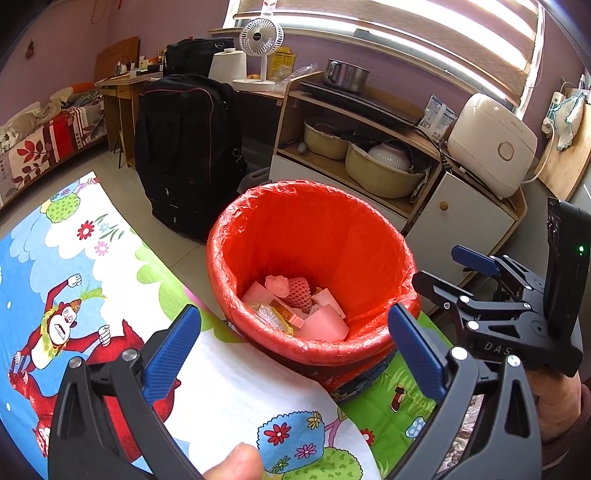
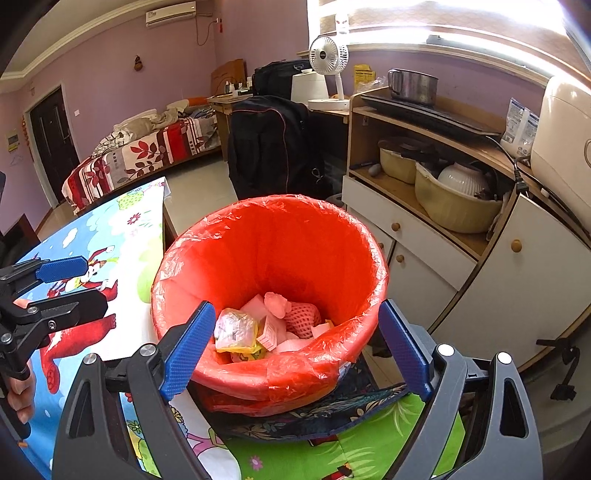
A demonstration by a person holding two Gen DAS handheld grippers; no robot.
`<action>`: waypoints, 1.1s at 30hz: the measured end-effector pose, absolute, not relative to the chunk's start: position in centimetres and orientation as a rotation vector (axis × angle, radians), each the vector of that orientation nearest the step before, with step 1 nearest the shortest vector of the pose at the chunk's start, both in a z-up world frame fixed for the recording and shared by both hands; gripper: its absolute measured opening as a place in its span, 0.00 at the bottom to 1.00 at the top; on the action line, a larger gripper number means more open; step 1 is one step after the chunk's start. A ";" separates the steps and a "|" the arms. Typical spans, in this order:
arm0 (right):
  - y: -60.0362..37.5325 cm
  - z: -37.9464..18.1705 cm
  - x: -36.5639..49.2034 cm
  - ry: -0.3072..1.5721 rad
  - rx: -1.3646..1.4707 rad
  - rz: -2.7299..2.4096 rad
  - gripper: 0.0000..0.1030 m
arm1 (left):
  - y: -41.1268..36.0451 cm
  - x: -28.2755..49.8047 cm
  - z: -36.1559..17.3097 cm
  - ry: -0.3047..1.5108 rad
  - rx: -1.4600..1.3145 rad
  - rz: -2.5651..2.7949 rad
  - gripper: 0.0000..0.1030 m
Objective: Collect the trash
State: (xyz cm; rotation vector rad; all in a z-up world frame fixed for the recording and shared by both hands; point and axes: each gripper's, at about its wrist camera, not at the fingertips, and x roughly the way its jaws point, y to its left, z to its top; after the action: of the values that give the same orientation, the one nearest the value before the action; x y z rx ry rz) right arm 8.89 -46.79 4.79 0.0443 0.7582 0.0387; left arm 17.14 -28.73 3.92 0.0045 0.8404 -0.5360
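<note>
1. Surface and room. A cartoon-printed cloth in blue, white and green covers the work surface. Behind it, from left to right: a bed with a red leaf-pattern cover, a tall black fabric bag, a white desk fan, a wooden shelf cabinet with white doors and a white rice cooker.
2. Task object. A round waste bin lined with a red plastic bag stands on the cloth at its far right end, upright, with its long axis vertical and its mouth facing up. Inside lie pink foam pieces, a pink foam fruit net and a crumpled yellow-edged wrapper.
3. Tongs. The left gripper and the right gripper both hover at the bin's near rim, blue pads spread wide, holding nothing.
4. Differences between views. The left wrist view shows the right gripper from the side at the right edge. The right wrist view alone shows a dark door, a wall air conditioner and a dark patterned cloth under the bin.
</note>
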 end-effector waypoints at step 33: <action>-46.7 4.9 9.0 0.758 0.045 0.037 0.82 | -29.0 17.0 4.0 0.833 0.013 -0.549 0.95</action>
State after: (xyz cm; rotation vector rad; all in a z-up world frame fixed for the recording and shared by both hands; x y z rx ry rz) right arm 9.03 -46.66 4.88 0.0446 0.7576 0.0369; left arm 16.98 -28.99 3.97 0.0133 0.8330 -0.5494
